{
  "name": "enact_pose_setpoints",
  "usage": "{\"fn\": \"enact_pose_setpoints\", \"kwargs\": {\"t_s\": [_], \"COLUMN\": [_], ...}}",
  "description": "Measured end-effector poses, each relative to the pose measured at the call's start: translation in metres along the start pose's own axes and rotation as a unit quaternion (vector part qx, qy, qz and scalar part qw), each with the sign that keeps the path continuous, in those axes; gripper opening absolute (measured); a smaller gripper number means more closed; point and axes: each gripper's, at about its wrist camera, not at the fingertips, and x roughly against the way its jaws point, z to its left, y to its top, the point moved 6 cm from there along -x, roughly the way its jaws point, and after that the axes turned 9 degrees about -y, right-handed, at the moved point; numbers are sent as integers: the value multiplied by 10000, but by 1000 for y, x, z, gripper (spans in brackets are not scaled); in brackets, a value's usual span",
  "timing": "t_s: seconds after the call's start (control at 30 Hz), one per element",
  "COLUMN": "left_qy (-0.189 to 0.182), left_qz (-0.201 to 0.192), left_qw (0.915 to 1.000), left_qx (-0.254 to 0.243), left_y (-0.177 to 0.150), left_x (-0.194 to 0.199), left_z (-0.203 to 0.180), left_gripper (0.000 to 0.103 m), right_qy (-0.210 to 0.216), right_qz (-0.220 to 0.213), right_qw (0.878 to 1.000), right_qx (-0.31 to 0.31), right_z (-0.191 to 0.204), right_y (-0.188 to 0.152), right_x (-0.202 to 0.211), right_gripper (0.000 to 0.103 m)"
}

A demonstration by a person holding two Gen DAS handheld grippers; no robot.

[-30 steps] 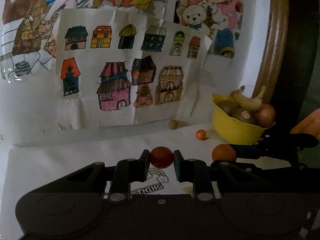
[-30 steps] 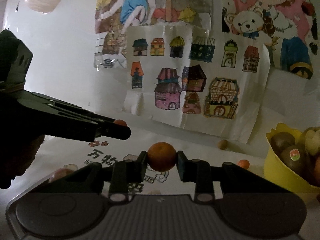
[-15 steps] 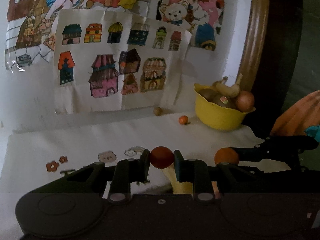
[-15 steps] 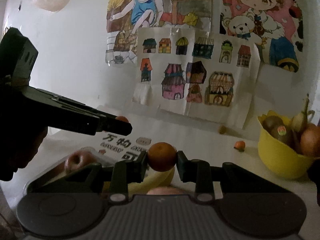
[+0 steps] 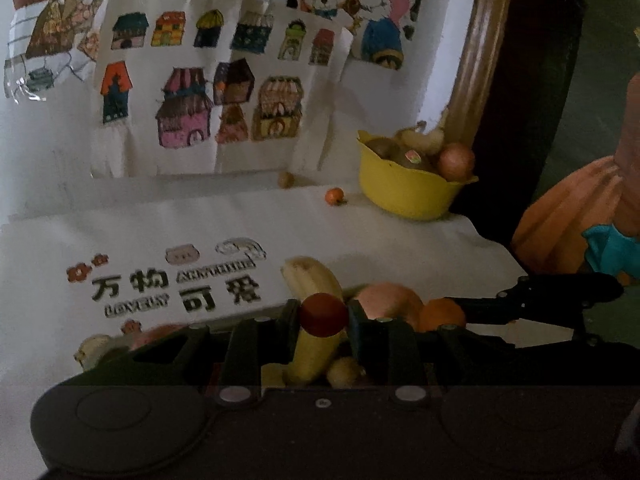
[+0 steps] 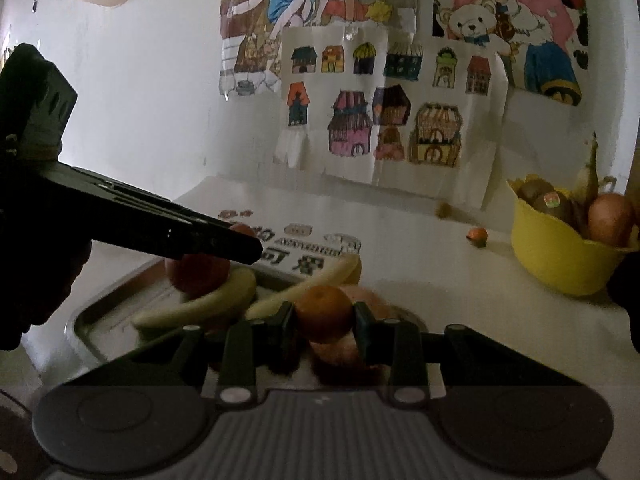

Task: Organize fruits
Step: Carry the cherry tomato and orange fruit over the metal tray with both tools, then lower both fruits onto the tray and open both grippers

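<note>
My left gripper [image 5: 323, 314] is shut on a small dark red fruit [image 5: 324, 313] and holds it above a banana [image 5: 314, 292] in the tray. My right gripper [image 6: 324, 316] is shut on an orange [image 6: 324, 313] and holds it over the grey tray [image 6: 86, 322], which holds bananas [image 6: 208, 300], an apple [image 6: 196, 274] and other fruit. The left gripper also shows in the right wrist view [image 6: 250, 248], at the left above the tray. The right gripper and its orange [image 5: 442, 314] show in the left wrist view at the right.
A yellow bowl [image 5: 404, 196] with kiwis, an onion-coloured fruit and a banana stands at the back right, also in the right wrist view [image 6: 560, 256]. A small orange fruit [image 5: 334, 196] and a brown nut [image 5: 285, 179] lie near the wall. Drawings hang on the wall. A white printed cloth [image 5: 360, 236] covers the table.
Both grippers have drawn back and tilted down with their fruit held. The tray with bananas and apples has come into view beneath them.
</note>
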Motion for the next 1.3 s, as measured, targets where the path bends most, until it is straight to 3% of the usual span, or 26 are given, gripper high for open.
{"fn": "enact_pose_setpoints", "kwargs": {"t_s": [0.53, 1.3], "left_qy": [-267, -283], "left_qz": [463, 680], "left_qw": [9985, 9973], "left_qx": [-69, -24], "left_y": [-43, -62], "left_x": [-5, -9], "left_z": [-20, -22], "left_gripper": [27, 27], "right_qy": [24, 68], "right_qz": [319, 586], "right_qw": [9995, 9982], "right_qx": [42, 42], "right_z": [8, 13], "right_y": [-23, -39], "right_x": [8, 3], "right_gripper": [35, 36]}}
